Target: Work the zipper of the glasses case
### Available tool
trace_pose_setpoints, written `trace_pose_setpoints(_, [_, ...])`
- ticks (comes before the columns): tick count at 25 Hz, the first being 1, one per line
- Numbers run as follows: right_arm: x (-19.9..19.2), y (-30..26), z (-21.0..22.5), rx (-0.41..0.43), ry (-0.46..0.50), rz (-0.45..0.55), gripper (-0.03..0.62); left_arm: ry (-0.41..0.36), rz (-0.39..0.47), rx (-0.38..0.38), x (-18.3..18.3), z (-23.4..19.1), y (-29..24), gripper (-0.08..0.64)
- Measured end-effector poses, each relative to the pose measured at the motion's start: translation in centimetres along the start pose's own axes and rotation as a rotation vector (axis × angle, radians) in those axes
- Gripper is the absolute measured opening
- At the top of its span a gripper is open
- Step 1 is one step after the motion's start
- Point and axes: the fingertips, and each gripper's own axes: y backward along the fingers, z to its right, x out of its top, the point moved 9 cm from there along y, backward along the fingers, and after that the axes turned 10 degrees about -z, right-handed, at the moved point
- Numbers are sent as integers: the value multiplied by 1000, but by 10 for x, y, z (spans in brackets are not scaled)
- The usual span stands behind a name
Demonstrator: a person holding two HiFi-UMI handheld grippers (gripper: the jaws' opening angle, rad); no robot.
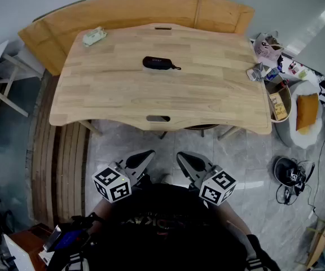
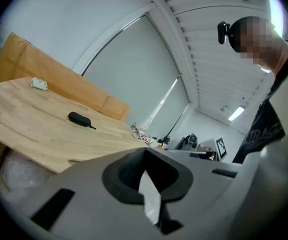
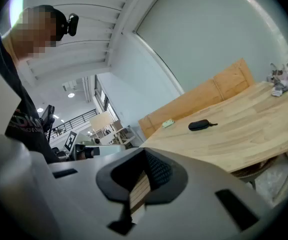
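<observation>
The wooden table stands before a curved bench. At its right end, a round bin holds a yellowish box, and a white bag holds something orange. The black glasses case lies near the table's middle, zipped shut. The left gripper and right gripper are closed and empty, well apart from the case.

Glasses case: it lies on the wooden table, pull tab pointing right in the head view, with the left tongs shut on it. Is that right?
No. The left tongs are shut, but on nothing: the head view shows them near the person, short of the wooden table, while the glasses case lies untouched on it, pull tab pointing right.
</observation>
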Motion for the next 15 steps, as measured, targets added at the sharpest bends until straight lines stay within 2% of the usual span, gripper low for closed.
trace_pose_setpoints(10, [3,0,2,-3,4,6,12,-9,4,1,3,-1,-2,9])
trace_pose_setpoints(15, [5,0,1,29,1,27,14,-5,8,4,2,-1,-1,9])
